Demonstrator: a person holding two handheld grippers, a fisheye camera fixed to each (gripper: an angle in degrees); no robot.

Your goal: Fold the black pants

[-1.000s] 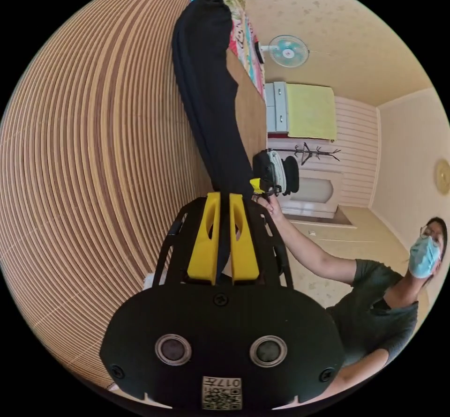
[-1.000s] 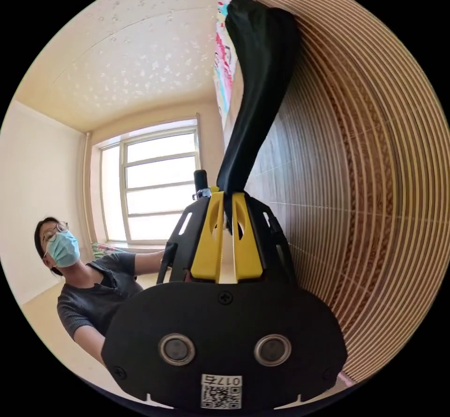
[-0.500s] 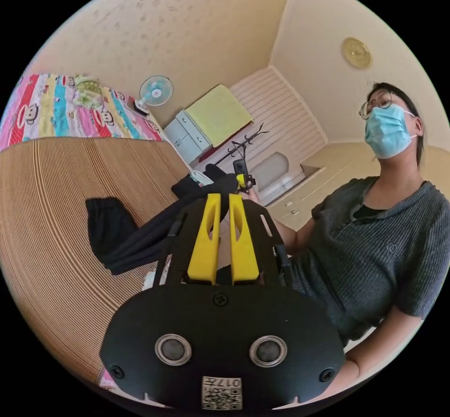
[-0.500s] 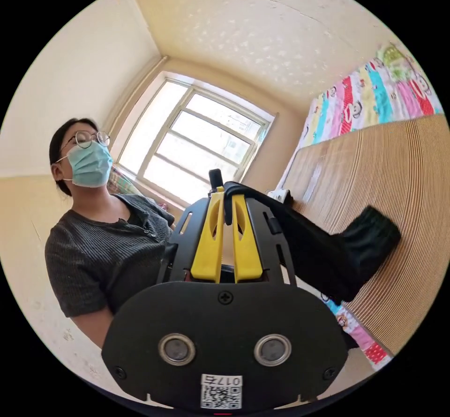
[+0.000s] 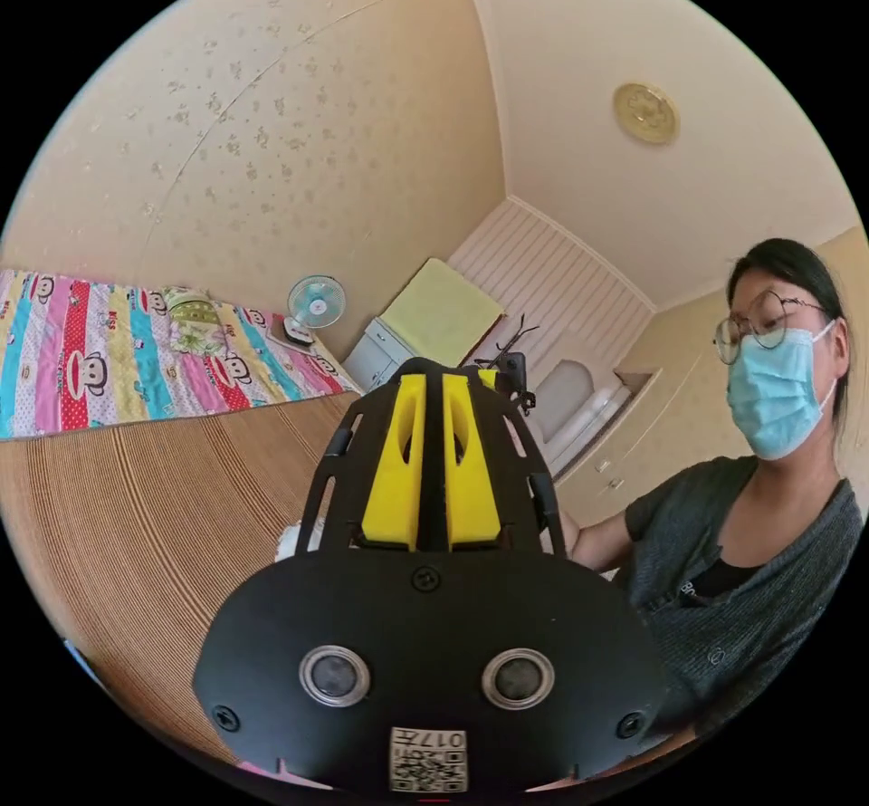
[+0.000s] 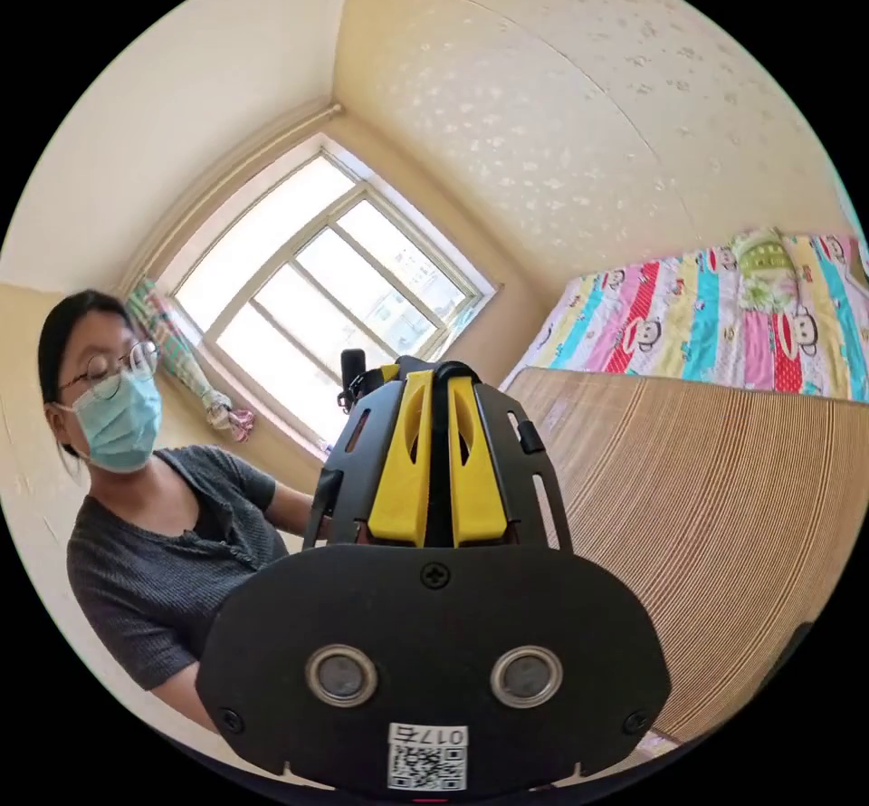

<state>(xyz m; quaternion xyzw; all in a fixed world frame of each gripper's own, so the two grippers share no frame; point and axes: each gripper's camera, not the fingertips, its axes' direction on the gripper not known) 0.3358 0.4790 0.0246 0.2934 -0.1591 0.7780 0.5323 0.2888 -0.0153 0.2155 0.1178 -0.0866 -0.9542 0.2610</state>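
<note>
Left gripper view: my left fingers pinch a dark strip, likely the black pants; right fingers likewise. Most fabric hangs hidden below. Keep both pinches firm, level, lower evenly onto the mat.

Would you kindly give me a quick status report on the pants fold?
Left tongs and right tongs both shut on black pants. Pants mostly hidden behind the tongs. Nothing seen blocking over the woven mat.
</note>
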